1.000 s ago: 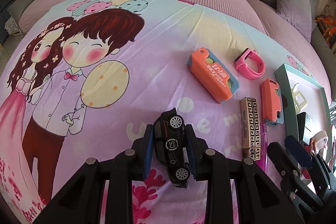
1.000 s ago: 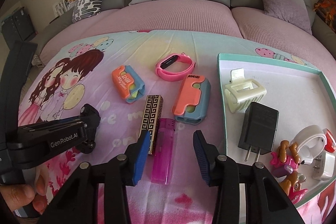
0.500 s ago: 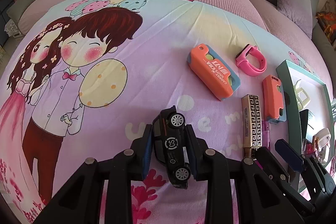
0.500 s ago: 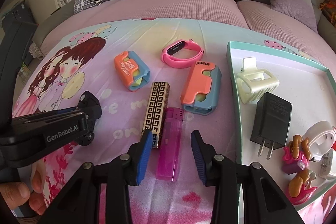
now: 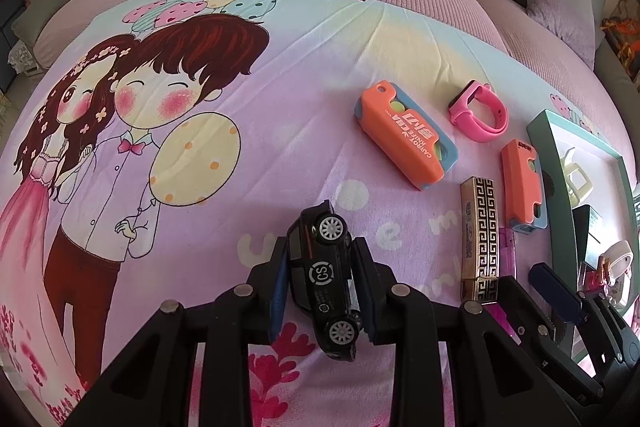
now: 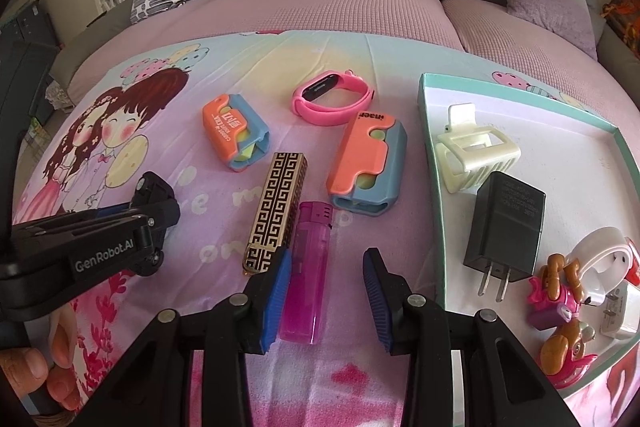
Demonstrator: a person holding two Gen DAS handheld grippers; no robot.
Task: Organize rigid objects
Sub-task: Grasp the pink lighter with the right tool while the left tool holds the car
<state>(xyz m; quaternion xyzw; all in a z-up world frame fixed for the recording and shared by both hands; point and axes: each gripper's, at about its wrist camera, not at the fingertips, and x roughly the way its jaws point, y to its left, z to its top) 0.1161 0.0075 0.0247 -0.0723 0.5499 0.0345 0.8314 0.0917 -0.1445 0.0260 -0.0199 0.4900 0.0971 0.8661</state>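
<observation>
**Left wrist view: toy car gripped, right jaws around the lighter**

Left wrist view shows the left gripper (image 5: 322, 291) closed tight on a black toy car (image 5: 324, 283), its blue pads pressing roof and underside. The car hangs on its side, wheels toward the camera, nose pointing away, above the cartoon-printed sheet (image 5: 200, 147).

Right wrist view shows the right gripper (image 6: 326, 293) angled down over a pink lighter (image 6: 306, 271). Its jaws have just been closing and now stand partly open, with the lighter's near end between them. The left pad sits just beside the lighter's edge; I cannot tell whether it touches. The right pad stands clear of it, so nothing is gripped.

A gold-and-black patterned case (image 6: 276, 213) lies just left of the lighter, parallel to it. Beyond them sit an orange-and-blue box (image 6: 236, 131) on the left, a second orange-and-blue box (image 6: 368, 167) on the right, and a pink wristband (image 6: 332, 99) farthest back.

A teal-rimmed tray (image 6: 430, 131) lies to the right on the sheet. It holds a cream hair clip (image 6: 476, 153), a black charger (image 6: 506, 223) with prongs toward the camera, a white ring (image 6: 600, 251), a white plug (image 6: 618, 311) and small pink-and-brown toys (image 6: 560, 299).

At the lower left of the right wrist view, a person's fingers (image 6: 40, 371) wrap the left gripper's handle.
</observation>
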